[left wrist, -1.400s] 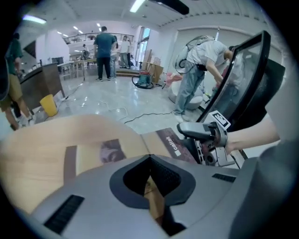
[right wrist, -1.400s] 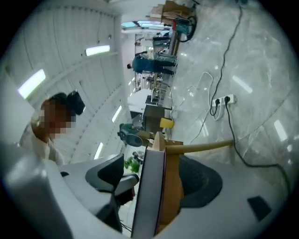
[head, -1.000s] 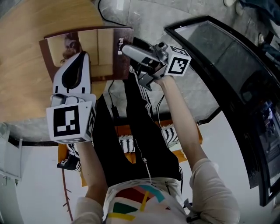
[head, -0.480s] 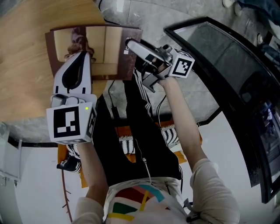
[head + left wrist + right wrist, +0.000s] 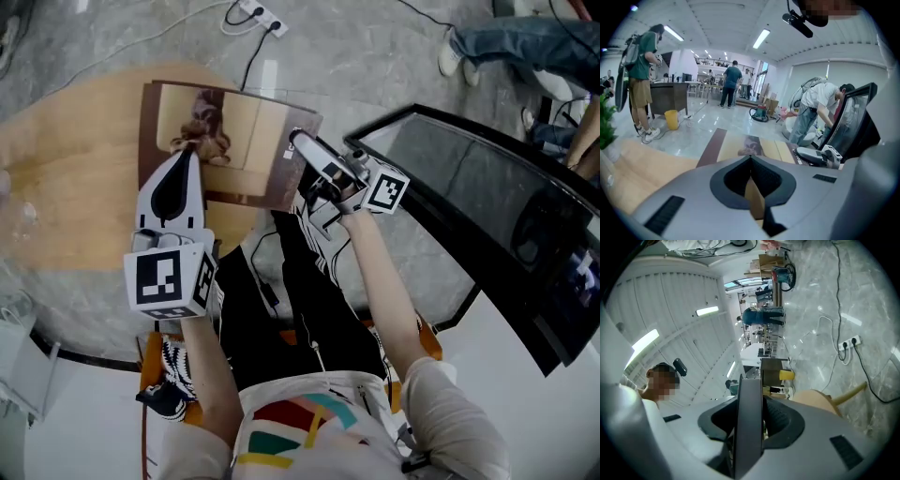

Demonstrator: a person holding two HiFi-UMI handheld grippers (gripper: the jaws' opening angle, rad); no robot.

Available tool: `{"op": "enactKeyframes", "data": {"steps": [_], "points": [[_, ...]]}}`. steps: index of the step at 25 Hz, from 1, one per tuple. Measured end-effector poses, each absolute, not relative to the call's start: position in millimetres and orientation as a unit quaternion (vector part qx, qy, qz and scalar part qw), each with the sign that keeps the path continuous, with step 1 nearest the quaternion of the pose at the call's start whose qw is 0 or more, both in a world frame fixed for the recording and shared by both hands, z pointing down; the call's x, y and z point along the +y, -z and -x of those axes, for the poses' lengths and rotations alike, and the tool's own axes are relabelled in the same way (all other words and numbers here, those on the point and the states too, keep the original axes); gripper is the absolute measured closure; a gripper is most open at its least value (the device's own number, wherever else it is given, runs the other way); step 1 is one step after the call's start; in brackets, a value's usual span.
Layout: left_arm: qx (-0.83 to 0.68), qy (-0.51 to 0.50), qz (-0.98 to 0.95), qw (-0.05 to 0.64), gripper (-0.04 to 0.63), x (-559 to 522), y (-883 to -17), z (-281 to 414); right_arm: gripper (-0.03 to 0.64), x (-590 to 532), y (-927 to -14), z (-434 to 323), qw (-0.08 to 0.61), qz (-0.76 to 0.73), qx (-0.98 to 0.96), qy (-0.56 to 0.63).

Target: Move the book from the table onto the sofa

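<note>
Left gripper (image 5: 180,169): jaws clamped on the near edge of the book (image 5: 234,131), whose tan cover shows in the gap between the pads. Right gripper (image 5: 305,152): jaws have just been closing and now grip the book's right-hand edge, which appears edge-on as a dark slab between them. The book lies flat between the two grippers, cover up, above the rounded end of the wooden table (image 5: 75,187). A black glossy panel (image 5: 469,187) stands beside the right forearm.

Legible text: none; book (image 5: 246,141): white print at cover's 3 o'clock edge, too small to read.
</note>
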State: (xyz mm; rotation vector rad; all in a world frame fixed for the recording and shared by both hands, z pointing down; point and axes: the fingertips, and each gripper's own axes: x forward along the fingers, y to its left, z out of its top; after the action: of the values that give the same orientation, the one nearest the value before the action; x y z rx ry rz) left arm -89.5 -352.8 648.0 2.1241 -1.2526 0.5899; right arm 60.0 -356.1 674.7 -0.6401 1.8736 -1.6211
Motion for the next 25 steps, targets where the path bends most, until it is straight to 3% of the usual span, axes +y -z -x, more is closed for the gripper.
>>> {"op": "enactKeyframes", "data": {"steps": [13,17,25], "points": [[-0.577,-0.058,-0.806,0.121,0.589,-306.5,-316.5,186.0,0.457,-320.5,-332.3,-12.2,0.352,0.174,0.806,0.443],[-0.601,-0.03,-0.797,0.06,0.589,-300.4,-255.1,207.9,0.457,-322.0,-271.6,1.5,0.365,0.147,0.827,0.401],[-0.628,0.027,-0.777,0.027,0.589,-263.1,-201.7,265.5,0.457,-292.9,-234.1,31.3,0.381,0.137,0.834,0.375]]}}
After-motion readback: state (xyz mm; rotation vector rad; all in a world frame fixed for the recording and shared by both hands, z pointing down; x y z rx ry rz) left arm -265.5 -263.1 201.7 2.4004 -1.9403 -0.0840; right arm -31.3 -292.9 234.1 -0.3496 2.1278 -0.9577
